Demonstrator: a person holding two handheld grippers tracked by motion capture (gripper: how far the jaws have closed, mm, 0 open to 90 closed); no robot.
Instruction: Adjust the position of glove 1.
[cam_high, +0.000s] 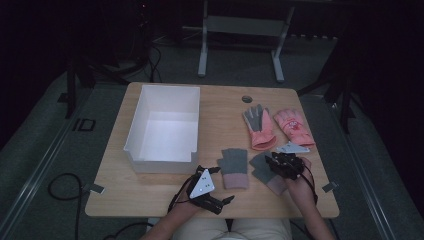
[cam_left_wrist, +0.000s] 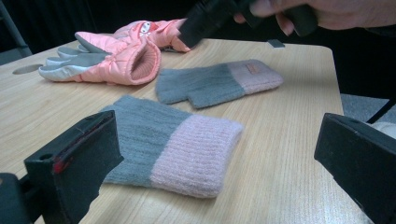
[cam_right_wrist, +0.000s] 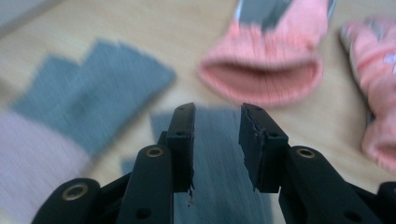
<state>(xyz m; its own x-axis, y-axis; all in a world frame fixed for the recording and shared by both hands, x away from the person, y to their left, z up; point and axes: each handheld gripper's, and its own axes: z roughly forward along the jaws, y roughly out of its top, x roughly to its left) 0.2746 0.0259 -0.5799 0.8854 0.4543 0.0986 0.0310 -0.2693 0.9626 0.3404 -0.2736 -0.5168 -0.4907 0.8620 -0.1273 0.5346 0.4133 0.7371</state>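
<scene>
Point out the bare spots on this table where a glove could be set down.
Bare wood lies along the table's near edge in front of the white box, and between the box and the orange gloves. The box is empty. The near right is crowded: both knit gloves and both grippers.

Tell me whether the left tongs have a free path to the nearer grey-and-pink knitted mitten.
Probably yes: the left tongs stand open, facing the grey-and-pink knitted mitten, with nothing between them.
</scene>
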